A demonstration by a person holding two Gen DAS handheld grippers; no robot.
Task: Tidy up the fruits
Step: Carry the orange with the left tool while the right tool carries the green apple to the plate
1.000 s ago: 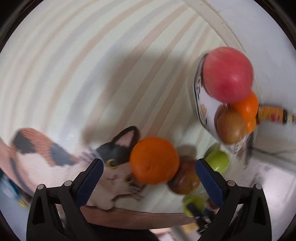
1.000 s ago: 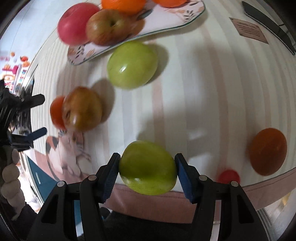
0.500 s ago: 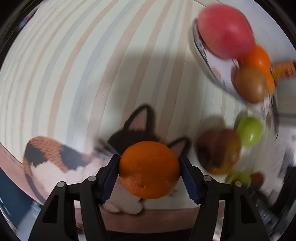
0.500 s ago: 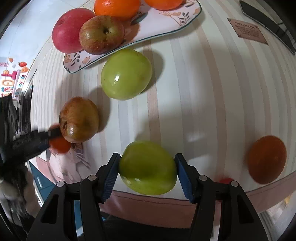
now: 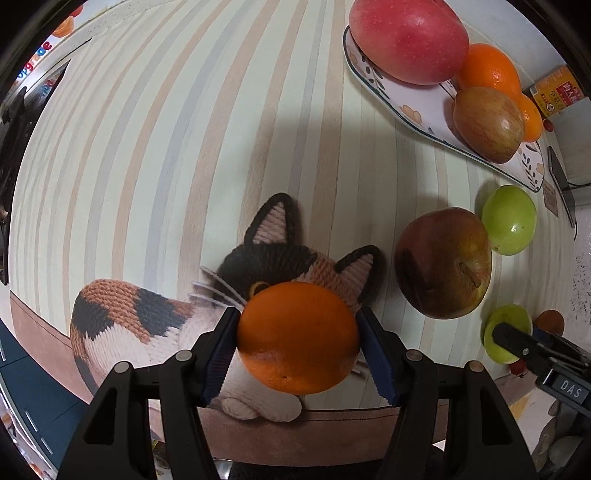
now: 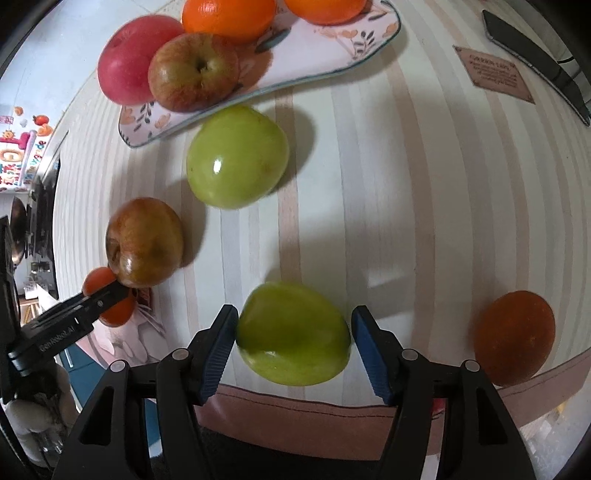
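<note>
My left gripper [image 5: 297, 352] is shut on an orange [image 5: 297, 338] and holds it over a knitted cat mat [image 5: 155, 321]. My right gripper [image 6: 293, 345] holds a green apple [image 6: 293, 334]: the left pad touches it, and a thin gap shows at the right pad. A floral plate [image 6: 314, 55] at the back carries a red apple [image 6: 133, 61], a brownish apple [image 6: 194, 72] and oranges [image 6: 229, 16]. Loose on the striped table lie a second green apple [image 6: 236, 157], a brown-red apple [image 6: 144, 242] and a dark orange [image 6: 513, 334].
A brown card [image 6: 493, 74] and a dark flat object [image 6: 535, 62] lie at the back right. The table's brown front edge [image 6: 332, 402] runs just under my right gripper. A yellow box [image 5: 557, 90] stands behind the plate.
My left gripper closed on the orange and lifted it over the cat mat. My right gripper has stayed put, and a small gap has opened at its right pad.
</note>
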